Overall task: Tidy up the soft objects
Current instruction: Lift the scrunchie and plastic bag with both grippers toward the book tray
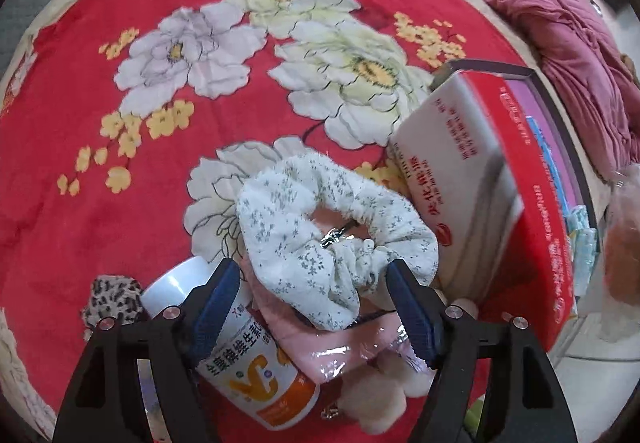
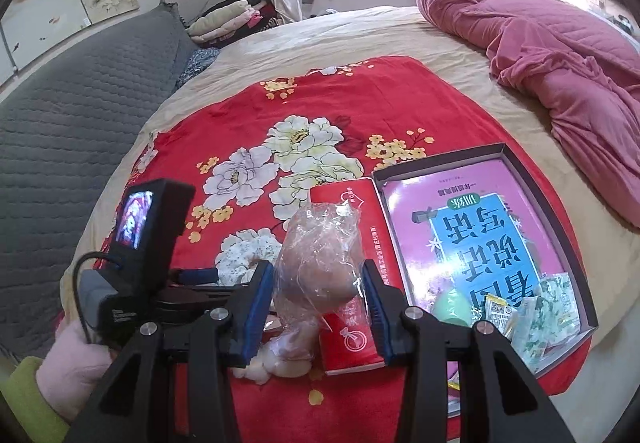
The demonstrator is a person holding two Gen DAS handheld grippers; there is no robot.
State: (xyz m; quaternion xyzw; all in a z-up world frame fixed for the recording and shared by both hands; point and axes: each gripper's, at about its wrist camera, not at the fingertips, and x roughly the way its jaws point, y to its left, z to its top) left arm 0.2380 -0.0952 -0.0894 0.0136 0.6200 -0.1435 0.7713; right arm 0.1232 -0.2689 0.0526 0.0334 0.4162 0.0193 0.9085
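A white scrunchie (image 1: 332, 235) with small grey flowers lies on a pink plastic-wrapped pack (image 1: 332, 347), and it shows again in the right wrist view (image 2: 240, 255). My left gripper (image 1: 314, 283) points down over it, open, its blue pads on either side of the scrunchie without pressing it. A cream fluffy thing (image 1: 380, 403) lies under the pack. My right gripper (image 2: 318, 295) is shut on a peach soft thing in a clear plastic bag (image 2: 316, 263), held above the red tissue pack (image 2: 352, 283).
A white bottle with an orange label (image 1: 256, 363) and a leopard-print scrunchie (image 1: 112, 299) lie by the left finger. A dark shallow box (image 2: 560, 219) holds a pink book and several small packets. All rest on a red flowered blanket (image 2: 240, 115) on the bed; a pink quilt (image 2: 560, 63) lies at the right.
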